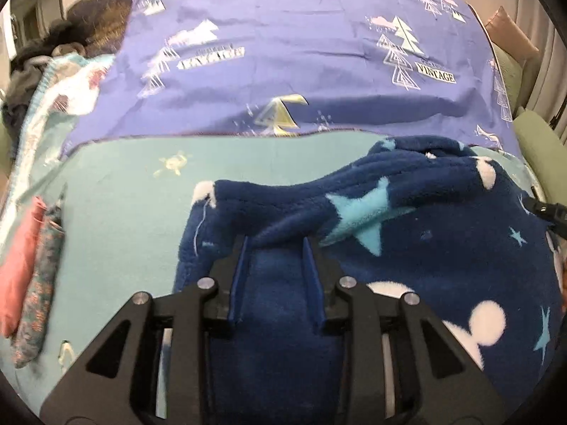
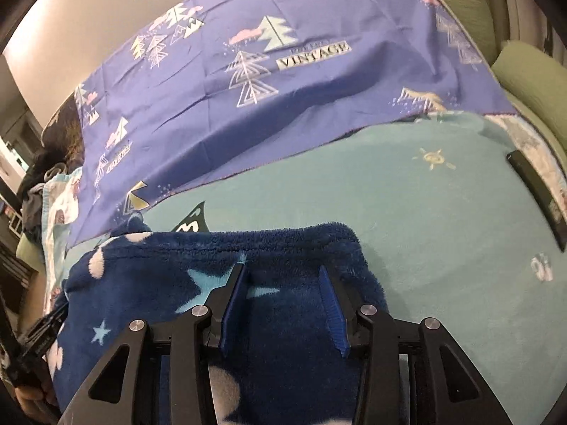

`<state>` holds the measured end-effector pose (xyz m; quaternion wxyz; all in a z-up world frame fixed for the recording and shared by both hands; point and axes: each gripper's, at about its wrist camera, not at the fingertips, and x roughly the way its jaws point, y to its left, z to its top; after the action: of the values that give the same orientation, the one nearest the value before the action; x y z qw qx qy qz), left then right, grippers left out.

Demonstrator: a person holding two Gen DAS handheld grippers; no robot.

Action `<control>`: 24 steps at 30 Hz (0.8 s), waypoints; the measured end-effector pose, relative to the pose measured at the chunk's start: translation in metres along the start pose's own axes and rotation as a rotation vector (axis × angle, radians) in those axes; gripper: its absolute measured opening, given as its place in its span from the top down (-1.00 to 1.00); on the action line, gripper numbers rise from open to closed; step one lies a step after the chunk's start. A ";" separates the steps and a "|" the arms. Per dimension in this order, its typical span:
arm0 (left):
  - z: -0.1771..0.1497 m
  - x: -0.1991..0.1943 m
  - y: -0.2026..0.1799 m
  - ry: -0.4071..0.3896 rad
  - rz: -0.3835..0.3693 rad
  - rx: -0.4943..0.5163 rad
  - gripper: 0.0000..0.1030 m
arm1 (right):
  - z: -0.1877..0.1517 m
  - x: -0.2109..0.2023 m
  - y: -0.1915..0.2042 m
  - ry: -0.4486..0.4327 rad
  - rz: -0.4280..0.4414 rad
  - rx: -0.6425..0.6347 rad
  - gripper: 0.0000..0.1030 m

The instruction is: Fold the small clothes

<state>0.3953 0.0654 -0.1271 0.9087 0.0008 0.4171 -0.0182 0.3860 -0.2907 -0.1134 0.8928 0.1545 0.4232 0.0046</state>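
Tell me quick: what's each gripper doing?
Left gripper: shut on the fleece garment.
Right gripper: shut on the same fleece garment.

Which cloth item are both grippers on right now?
The navy star fleece, between the left gripper and right gripper fingers; the pink and floral folded pieces lie untouched aside.

Looking steeply down along each gripper's fingers, close over the navy fleece garment [image 1: 443,248]; sharing that garment, the teal sheet [image 2: 443,248] and the purple printed sheet [image 1: 301,53] beyond.

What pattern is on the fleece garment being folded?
Navy fleece garment with light-blue stars and white dots; clearest in the left wrist view.
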 end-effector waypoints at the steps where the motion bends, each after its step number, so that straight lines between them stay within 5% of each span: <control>1: -0.002 -0.011 0.001 -0.024 0.001 -0.004 0.32 | -0.004 -0.013 -0.001 -0.012 0.012 0.001 0.17; 3: -0.006 -0.040 0.008 -0.061 -0.034 -0.007 0.30 | -0.017 -0.050 -0.011 -0.035 0.061 -0.015 0.16; 7: -0.044 -0.104 0.030 -0.121 -0.081 0.019 -0.21 | -0.057 -0.115 -0.042 -0.046 0.075 -0.049 -0.02; 12: -0.116 -0.152 0.056 -0.047 -0.156 -0.011 -0.22 | -0.138 -0.169 -0.095 0.038 0.120 0.055 -0.06; 19: -0.186 -0.150 0.073 0.110 -0.303 -0.208 -0.22 | -0.201 -0.175 -0.119 0.116 0.321 0.267 -0.16; 22: -0.194 -0.140 0.072 0.122 -0.516 -0.389 -0.33 | -0.201 -0.164 -0.114 0.108 0.411 0.353 -0.32; 24: -0.193 -0.125 0.066 0.129 -0.555 -0.455 -0.41 | -0.195 -0.153 -0.106 0.096 0.441 0.370 -0.44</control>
<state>0.1698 0.1388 -0.1590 0.8180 -0.3135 0.4511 -0.1709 0.1273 -0.3602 -0.1437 0.8057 0.4027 0.4148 0.1288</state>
